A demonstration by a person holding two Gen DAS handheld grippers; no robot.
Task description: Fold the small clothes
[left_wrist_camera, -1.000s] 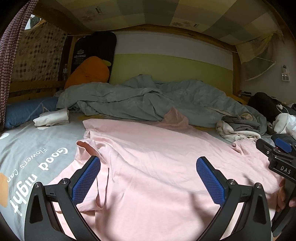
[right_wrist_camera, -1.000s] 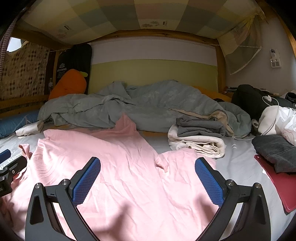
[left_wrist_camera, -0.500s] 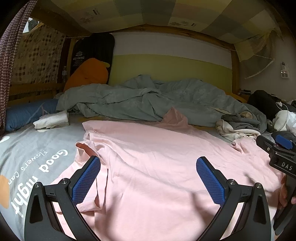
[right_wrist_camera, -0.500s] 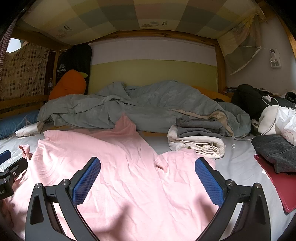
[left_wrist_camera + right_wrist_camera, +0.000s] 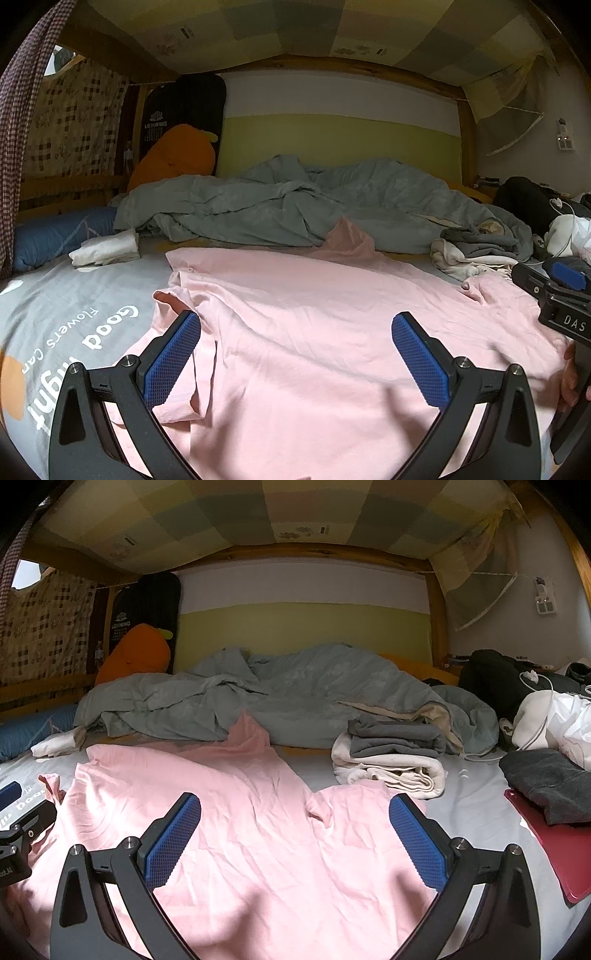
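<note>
A pink shirt (image 5: 314, 332) lies spread on the grey bedsheet (image 5: 74, 306), both the left gripper (image 5: 295, 354) and right gripper (image 5: 295, 834) hovering spread wide, grasping nothing.

Both the left gripper (image 5: 295, 360) and right gripper (image 5: 295, 840) hover low over the pink shirt (image 5: 314, 332), jaws spread wide, holding nothing.

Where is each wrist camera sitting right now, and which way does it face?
Left wrist: on the left gripper, low over the pink shirt, facing the grey duvet; its open fingers, the right gripper and a hand show.
Right wrist: on the right gripper, facing the same way; its open fingers and the left gripper's edge show.
Shared: pink shirt, grey duvet, folded stack, orange plush.
</note>
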